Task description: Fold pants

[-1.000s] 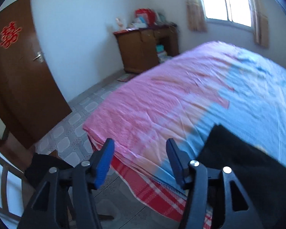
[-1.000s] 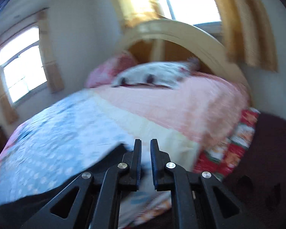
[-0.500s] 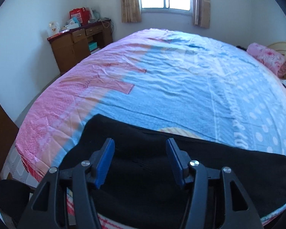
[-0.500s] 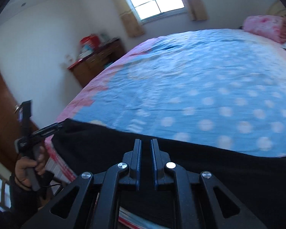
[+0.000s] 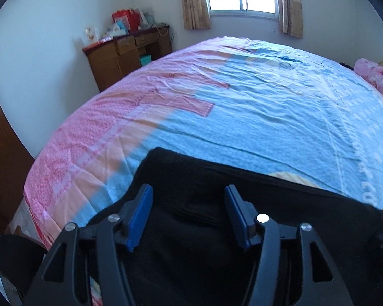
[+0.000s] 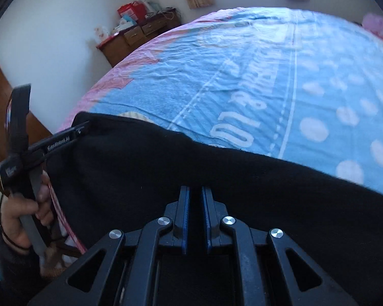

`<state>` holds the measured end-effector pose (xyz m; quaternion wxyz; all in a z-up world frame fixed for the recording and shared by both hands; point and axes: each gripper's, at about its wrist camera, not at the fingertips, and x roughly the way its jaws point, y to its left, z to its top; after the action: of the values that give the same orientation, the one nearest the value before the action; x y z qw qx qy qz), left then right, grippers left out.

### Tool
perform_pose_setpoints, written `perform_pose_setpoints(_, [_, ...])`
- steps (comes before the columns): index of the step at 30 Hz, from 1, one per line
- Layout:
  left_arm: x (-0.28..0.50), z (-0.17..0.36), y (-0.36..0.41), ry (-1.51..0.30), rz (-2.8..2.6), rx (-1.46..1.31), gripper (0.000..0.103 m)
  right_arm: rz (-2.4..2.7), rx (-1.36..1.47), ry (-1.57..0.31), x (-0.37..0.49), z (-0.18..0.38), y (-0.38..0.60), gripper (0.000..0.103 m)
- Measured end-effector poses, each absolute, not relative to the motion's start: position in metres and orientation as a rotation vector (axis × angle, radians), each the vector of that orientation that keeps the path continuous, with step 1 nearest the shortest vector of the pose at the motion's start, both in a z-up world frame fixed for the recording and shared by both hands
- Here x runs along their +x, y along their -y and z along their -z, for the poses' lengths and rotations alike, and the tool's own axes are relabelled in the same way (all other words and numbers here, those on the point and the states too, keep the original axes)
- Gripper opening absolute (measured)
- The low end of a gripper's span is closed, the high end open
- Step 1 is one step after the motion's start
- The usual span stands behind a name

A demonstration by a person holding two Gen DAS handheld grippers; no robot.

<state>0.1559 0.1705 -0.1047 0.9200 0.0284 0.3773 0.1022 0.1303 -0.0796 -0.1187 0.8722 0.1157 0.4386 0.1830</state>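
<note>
The black, soft-knit pants (image 5: pixel 204 229) are laid along the near edge of the bed, on the blue-and-pink printed bedspread (image 5: pixel 268 117), with their long axis running crosswise to both pairs of tongs — left to right in each wrist view. In the left wrist view the left gripper (image 5: pixel 189 211) is seen directly over the left end of the garment, whose squared corner lies just ahead of the blue pads; its jaws are opening, and no cloth is seen pressed between them, only fabric beneath the gap. In the right wrist view the right gripper (image 6: pixel 195 214) is held over the middle stretch of the pants with its jaws drawn narrow, and nothing can be made out in the slit. The left end is thus judged nearer the left hand (image 6: pixel 20 216) — a fold along the length would likely begin there.
</note>
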Motion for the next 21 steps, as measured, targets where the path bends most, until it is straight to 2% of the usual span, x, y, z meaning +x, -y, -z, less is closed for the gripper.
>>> perform_pose_setpoints(7, [0.141,0.088,-0.174,-0.769,-0.167,0.027,0.066,-0.371,0.237,-0.906,0.126,0.109,0.081,0.01])
perform_pose_setpoints(10, [0.125,0.083,-0.169,-0.751,-0.194,0.054,0.07,-0.388,0.163,-0.777,0.107,0.086,0.069,0.01])
perform_pose_setpoints(12, [0.121,0.087,-0.165,-0.761,-0.221,0.09,0.071,-0.424,0.137,-0.758,0.099,0.079,0.058,0.011])
perform_pose_setpoints(16, [0.116,0.098,-0.165,-0.779,-0.241,0.093,0.071,-0.472,0.122,-0.799,0.094,0.089,0.039,0.011])
perform_pose_setpoints(19, [0.111,0.102,-0.166,-0.781,-0.27,0.119,0.079,-0.516,0.176,-0.905,0.091,0.113,0.03,0.011])
perform_pose_setpoints(21, [0.107,0.101,-0.166,-0.774,-0.273,0.123,0.08,-0.558,0.248,-0.952,0.088,0.123,0.034,0.011])
